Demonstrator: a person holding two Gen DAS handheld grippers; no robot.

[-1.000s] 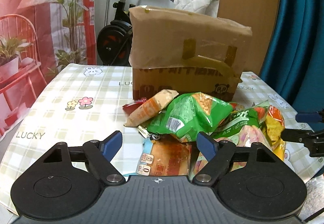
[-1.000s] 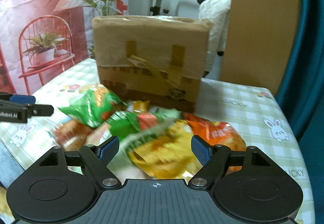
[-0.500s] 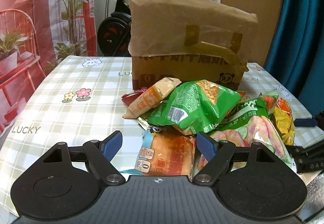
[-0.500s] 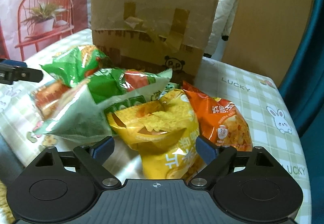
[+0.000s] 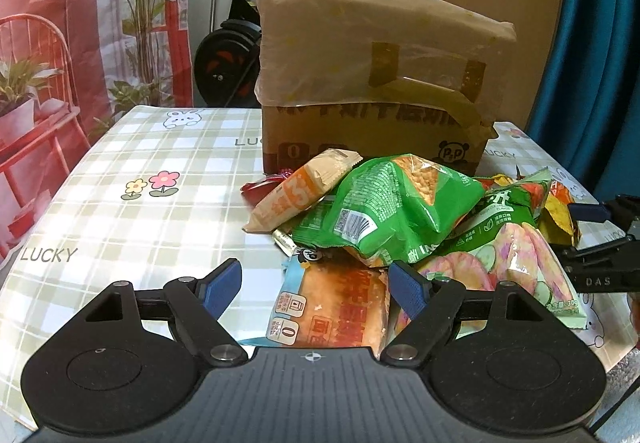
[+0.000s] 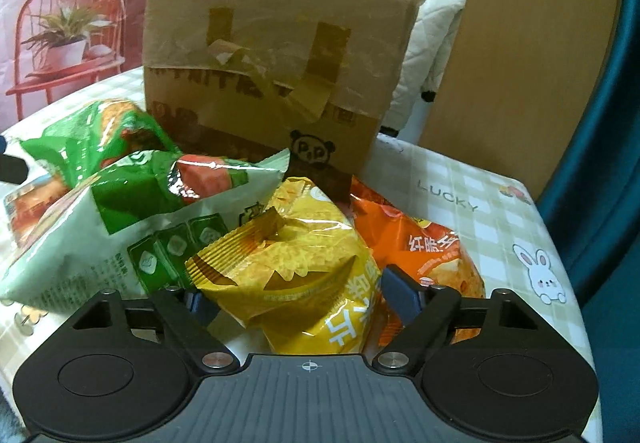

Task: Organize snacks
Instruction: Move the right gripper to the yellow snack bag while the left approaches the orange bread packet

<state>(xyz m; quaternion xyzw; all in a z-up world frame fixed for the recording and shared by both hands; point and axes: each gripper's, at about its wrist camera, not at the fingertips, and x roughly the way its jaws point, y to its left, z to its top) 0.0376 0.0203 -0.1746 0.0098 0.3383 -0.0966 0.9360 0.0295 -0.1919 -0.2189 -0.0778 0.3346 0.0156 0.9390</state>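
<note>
A heap of snack bags lies on the checked table (image 5: pixel 140 227) in front of a taped cardboard box (image 5: pixel 372 83). My left gripper (image 5: pixel 314 277) is open, and an orange bread packet (image 5: pixel 340 311) lies flat on the table below the gap between its fingers. Behind the packet are a green bag (image 5: pixel 392 211) and a beige wrapper (image 5: pixel 300 195). My right gripper (image 6: pixel 294 291) has a yellow bag (image 6: pixel 300 275) between its fingers, and its jaws are closing. The yellow bag covers the left fingertip. An orange bag (image 6: pixel 432 251) lies just to the right.
The cardboard box (image 6: pixel 280 43) stands right behind the heap. A pale green bag (image 6: pixel 100 243) leans on the yellow one from the left. My right gripper (image 5: pixel 596 235) shows at the right edge of the left wrist view. Bare tablecloth (image 6: pixel 500 219) lies right of the heap.
My right gripper has come down and closer to the heap, so the yellow bag now sits between its fingers. The left gripper has hardly moved and stays open.
</note>
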